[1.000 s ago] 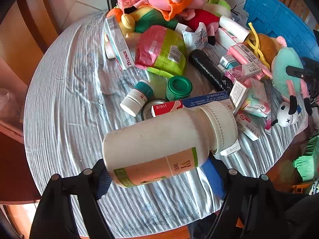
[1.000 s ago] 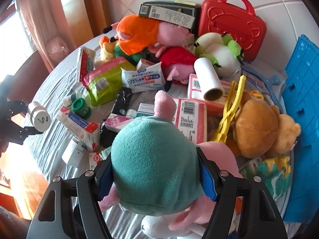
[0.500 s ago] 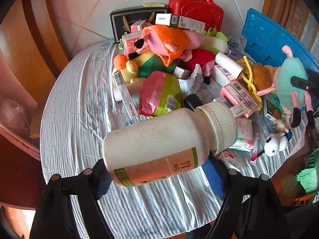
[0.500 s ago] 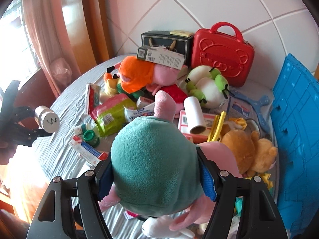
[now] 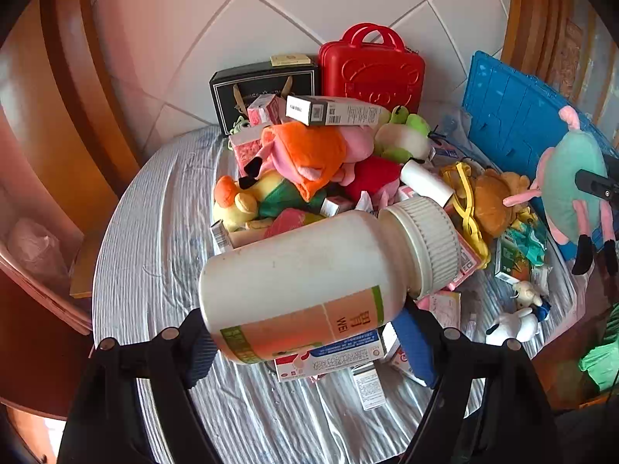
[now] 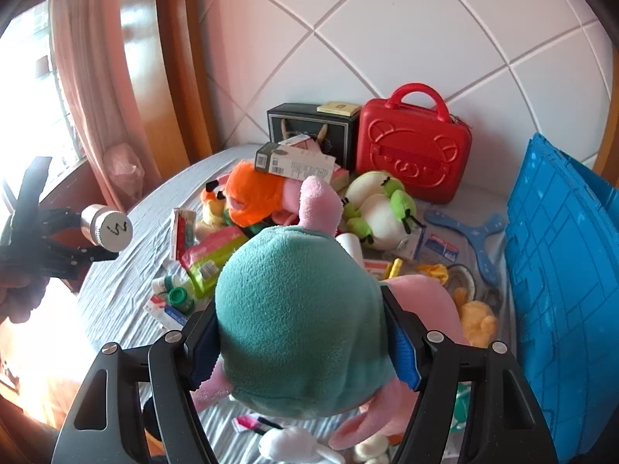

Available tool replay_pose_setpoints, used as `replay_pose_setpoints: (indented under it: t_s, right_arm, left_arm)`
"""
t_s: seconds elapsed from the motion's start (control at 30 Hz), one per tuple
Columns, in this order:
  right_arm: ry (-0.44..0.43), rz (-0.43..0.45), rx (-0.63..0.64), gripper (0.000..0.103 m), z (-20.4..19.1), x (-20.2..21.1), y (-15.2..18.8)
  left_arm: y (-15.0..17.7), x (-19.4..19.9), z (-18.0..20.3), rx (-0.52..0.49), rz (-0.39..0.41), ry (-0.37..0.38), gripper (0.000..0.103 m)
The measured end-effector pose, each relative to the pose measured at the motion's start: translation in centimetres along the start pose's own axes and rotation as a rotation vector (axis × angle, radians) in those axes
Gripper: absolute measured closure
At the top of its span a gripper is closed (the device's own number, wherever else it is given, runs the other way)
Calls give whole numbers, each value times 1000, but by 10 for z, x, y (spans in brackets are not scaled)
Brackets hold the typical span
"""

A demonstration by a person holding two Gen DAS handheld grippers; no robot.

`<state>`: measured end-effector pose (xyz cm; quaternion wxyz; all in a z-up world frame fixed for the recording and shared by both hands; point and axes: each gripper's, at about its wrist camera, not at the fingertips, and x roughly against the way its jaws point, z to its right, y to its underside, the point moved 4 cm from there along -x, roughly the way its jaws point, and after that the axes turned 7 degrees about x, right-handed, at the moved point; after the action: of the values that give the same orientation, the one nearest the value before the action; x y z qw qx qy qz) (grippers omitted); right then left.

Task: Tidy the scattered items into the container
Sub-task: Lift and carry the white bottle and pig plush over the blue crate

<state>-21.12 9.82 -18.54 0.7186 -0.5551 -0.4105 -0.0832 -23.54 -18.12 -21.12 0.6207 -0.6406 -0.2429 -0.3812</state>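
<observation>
My left gripper (image 5: 307, 342) is shut on a large white pill bottle (image 5: 325, 274) with a ribbed cap, held on its side above the round table. The bottle also shows in the right wrist view (image 6: 106, 228) at the far left. My right gripper (image 6: 303, 352) is shut on a teal and pink plush toy (image 6: 301, 321), lifted above the pile. That plush shows in the left wrist view (image 5: 572, 189) at the right. The blue crate (image 6: 565, 294) stands at the table's right side.
A heap of plush toys (image 5: 309, 154), medicine boxes (image 5: 332, 110) and small bottles (image 6: 180, 295) covers the table's middle and back. A red case (image 6: 414, 150) and a black box (image 6: 305, 127) stand against the tiled wall. A striped cloth (image 5: 154, 232) covers the table.
Both grippers have risen and pulled back from the table with their loads, so the pile looks smaller and more of the wall shows.
</observation>
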Motion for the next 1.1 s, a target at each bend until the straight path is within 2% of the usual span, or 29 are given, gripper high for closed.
replay_pose_setpoints:
  t_s: [0.43,0.77,1.1]
  right_arm:
    - [5,153,3,31,70,72,-32]
    - [12,238,17,31,126,112,-43]
    - [24,286,-45,31,185,138,-38]
  left_arm:
    - [-64,8,69,-23,93,-13,24]
    - [-115,6,142,-38,156,18,24]
    - [-156,-8,211,-76,152,21,24]
